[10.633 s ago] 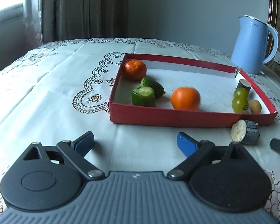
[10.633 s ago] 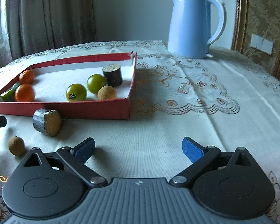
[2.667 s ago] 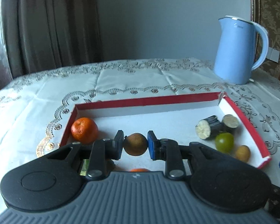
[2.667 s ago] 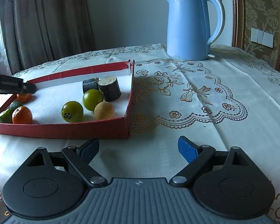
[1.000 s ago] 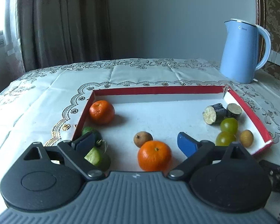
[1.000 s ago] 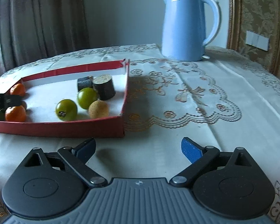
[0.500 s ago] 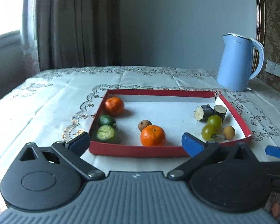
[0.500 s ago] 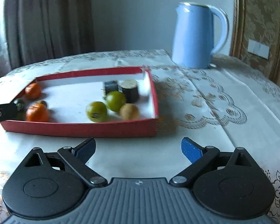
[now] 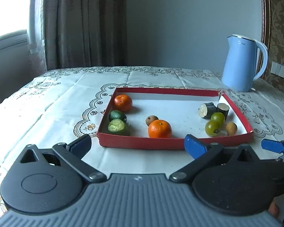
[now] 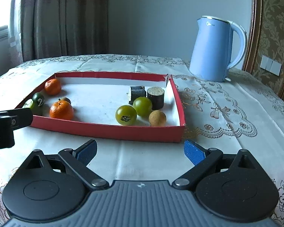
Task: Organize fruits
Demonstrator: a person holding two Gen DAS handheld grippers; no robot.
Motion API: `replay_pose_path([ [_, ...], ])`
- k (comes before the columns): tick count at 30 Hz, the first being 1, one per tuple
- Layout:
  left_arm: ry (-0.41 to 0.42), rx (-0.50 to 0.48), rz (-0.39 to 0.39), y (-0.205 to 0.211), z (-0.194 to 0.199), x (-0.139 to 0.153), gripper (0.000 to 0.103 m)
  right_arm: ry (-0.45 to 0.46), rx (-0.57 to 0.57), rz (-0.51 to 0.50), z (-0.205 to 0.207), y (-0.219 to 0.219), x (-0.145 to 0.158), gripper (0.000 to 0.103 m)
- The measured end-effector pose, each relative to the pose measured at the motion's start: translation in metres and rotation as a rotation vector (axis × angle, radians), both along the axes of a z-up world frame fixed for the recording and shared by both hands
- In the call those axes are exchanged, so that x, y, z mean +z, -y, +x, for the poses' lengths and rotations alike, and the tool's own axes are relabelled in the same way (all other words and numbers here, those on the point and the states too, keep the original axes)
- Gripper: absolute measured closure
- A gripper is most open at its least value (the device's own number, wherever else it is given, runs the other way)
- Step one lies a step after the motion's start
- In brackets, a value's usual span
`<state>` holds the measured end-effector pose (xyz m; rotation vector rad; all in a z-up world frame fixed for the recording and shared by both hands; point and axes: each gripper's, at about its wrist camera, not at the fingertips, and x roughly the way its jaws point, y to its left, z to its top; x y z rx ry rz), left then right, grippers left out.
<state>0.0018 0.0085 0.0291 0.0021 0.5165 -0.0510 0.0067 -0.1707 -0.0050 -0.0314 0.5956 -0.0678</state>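
Both grippers, left gripper (image 9: 137, 144) and right gripper (image 10: 140, 149), sit spread and empty before the red tray (image 10: 108, 131); a careless advance could shove its near wall, rolling fruit.

Each handheld gripper, the left gripper (image 9: 137, 144) and the right gripper (image 10: 140, 149), has a ribbed grey body with a small white mark at its front edge, two black rounded side plates with a circular recess, silver pivot screws, triangular cut-outs, and black fingers (image 10: 73, 162) tipped with blue pads (image 9: 195, 145)
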Motion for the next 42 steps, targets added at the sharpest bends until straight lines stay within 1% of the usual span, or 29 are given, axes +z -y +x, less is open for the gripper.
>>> replay_pose_path([
  [3, -0.009, -0.014, 0.018, 0.003, -0.001, 0.000, 0.000, 0.004, -0.004, -0.017, 0.001, -0.004, 0.000, 0.004],
  [6, -0.016, -0.021, 0.028, 0.005, -0.001, -0.002, 0.000, -0.001, -0.003, -0.012, 0.002, -0.004, 0.000, 0.004],
  [9, -0.037, -0.030, 0.021, 0.007, 0.000, -0.004, 0.000, -0.005, -0.007, -0.015, 0.003, -0.005, -0.001, 0.004],
  [15, -0.053, -0.016, 0.015, 0.006, 0.001, -0.006, 0.000, -0.011, -0.014, -0.007, 0.005, -0.002, -0.003, 0.004],
  [18, -0.047, -0.005, 0.022, 0.006, 0.001, -0.006, 0.000, -0.013, -0.027, -0.006, 0.006, 0.000, -0.004, 0.004],
  [42, -0.030, -0.010, 0.057, 0.011, 0.000, -0.007, 0.000, -0.016, -0.051, 0.014, 0.009, 0.006, -0.006, 0.004],
])
